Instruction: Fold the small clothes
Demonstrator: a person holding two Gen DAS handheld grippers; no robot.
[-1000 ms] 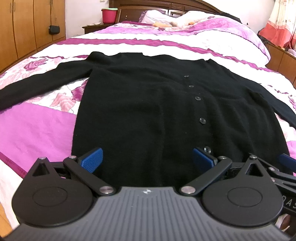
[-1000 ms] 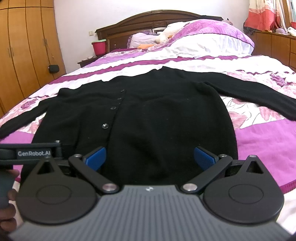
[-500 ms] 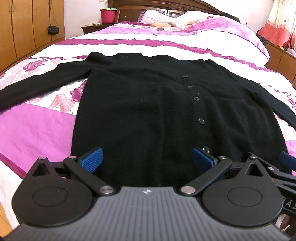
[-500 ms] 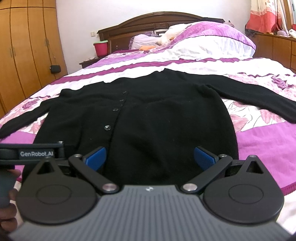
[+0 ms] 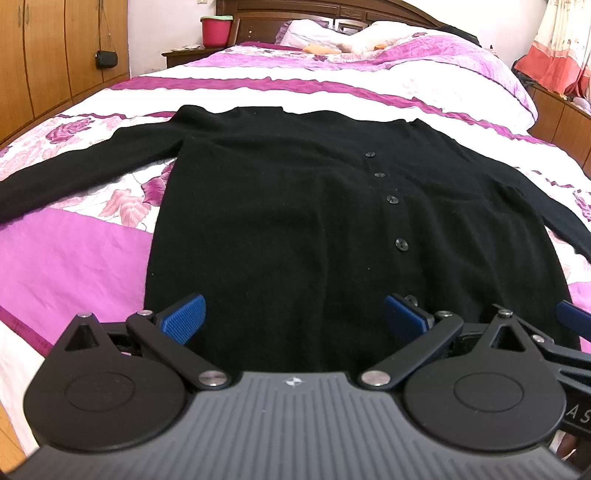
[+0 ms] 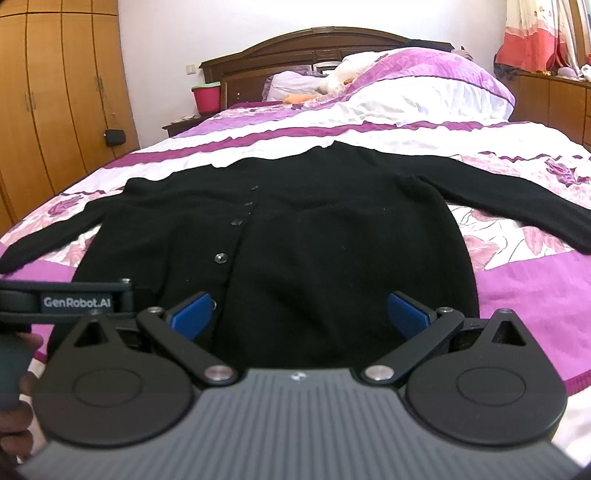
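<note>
A black buttoned cardigan (image 5: 295,221) lies flat on the bed, front up, both sleeves spread outward, hem toward me. My left gripper (image 5: 293,319) hovers open over the hem's left half, nothing between its blue pads. In the right wrist view the same cardigan (image 6: 314,240) fills the middle, and my right gripper (image 6: 299,312) stands open over the hem's right half, holding nothing. The left gripper's body (image 6: 66,301) shows at the left edge there, with a hand (image 6: 14,424) on its handle. The hem's edge itself is hidden behind both gripper bodies.
The bed carries a pink, purple and white floral cover (image 5: 74,258). Pillows (image 6: 424,74) and a wooden headboard (image 6: 295,48) stand at the far end. A pink bucket (image 5: 216,29) sits on a nightstand. Wooden wardrobes (image 6: 55,92) line the left wall.
Both grippers have tilted up and drawn back slightly, so the cardigan sits lower in each view. Both stay open, and the cardigan has not moved.
</note>
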